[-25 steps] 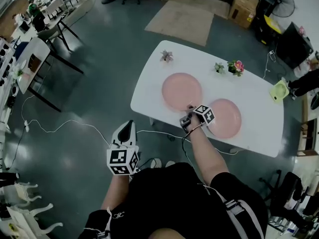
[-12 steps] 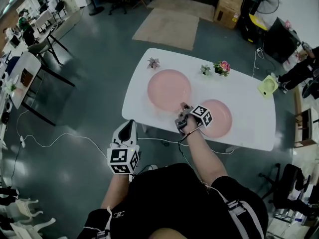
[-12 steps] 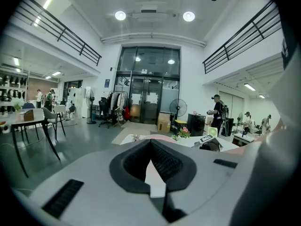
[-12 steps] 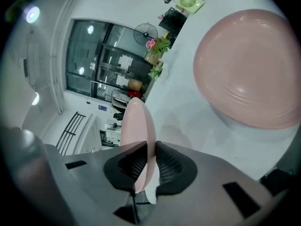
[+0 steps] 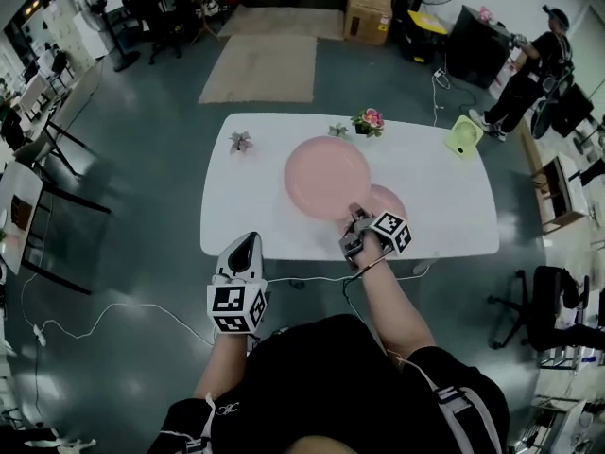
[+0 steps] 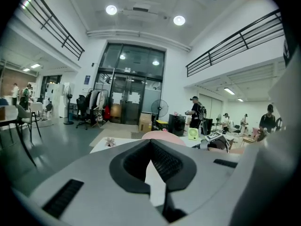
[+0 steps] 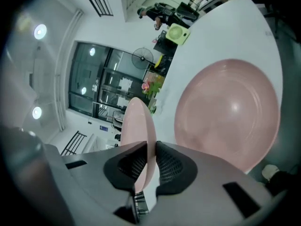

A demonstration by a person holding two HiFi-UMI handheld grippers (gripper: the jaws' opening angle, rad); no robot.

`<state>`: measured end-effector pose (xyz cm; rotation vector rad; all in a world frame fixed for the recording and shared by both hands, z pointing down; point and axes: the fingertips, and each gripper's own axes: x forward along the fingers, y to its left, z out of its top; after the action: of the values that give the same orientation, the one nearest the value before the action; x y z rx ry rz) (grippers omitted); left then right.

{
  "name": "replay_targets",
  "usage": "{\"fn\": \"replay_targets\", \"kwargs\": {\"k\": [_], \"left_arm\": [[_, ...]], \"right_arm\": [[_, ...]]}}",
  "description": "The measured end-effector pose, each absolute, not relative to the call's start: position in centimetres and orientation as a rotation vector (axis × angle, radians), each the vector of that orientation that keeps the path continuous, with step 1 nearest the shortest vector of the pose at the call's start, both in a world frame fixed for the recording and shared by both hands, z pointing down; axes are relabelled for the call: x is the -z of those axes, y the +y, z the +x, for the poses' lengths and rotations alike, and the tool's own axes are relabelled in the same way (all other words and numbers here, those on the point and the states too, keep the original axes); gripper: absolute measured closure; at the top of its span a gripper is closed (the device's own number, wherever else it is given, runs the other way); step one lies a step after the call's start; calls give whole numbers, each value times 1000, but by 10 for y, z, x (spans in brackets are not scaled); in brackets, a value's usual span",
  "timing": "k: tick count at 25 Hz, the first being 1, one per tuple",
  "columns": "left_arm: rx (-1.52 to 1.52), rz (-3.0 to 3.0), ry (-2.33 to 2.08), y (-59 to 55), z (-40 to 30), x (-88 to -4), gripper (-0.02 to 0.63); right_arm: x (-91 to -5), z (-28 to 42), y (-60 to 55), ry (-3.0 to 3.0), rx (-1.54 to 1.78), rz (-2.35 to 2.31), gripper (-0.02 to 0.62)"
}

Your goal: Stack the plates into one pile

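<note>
The lifted plate (image 5: pixel 326 175) now rides tilted in the air, held by the right hand-held gripper (image 5: pixel 356 221). A second ago it lay flat on the surface (image 5: pixel 444 197) beside its twin. Now its right edge overlaps the second plate (image 5: pixel 389 199), which lies flat on the near right part of the surface. The jaws are clamped on the near rim of the lifted plate, with the rim pinched between the ribbed pads. The carry therefore looks under way. What seems left is to bring the plate squarely over the second plate and lower it.

The left hand-held gripper (image 5: pixel 248 244) hangs off the near-left edge of the surface, over the floor. Its jaws are together and hold nothing, well apart from both plates.

Along the far edge stand a small flower sprig (image 5: pixel 240 141), a pot of pink flowers (image 5: pixel 369 119) and a green fan (image 5: pixel 463 135), all well apart from the second plate. Nothing lies on that plate. The main risk appears to be the one-sided rim grip, which could let the plate tip or slip as it comes down.
</note>
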<state>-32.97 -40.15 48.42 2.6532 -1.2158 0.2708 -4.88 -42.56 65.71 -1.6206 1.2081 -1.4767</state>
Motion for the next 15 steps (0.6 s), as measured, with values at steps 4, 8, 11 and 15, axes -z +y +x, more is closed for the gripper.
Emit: {"fn": "replay_targets", "kwargs": {"k": [4,8,11,15], "left_arm": [[-279,2723,-1081,-400,-291,-486,594],[-289,2781,-960,-391,-258,-484,594],[-300,2807,-897,-380,-244,-481,594],[-306,2831,-844,-371,-231,-480,594]], "right_arm": [[-664,-4,-385,1102,1398,-1678,525],[-673,26,-343,983,1358,-1714,523],[-679,37,-313,909,1345,-1730,523],[-694,47,-289,845,1340,-1763,526]]}}
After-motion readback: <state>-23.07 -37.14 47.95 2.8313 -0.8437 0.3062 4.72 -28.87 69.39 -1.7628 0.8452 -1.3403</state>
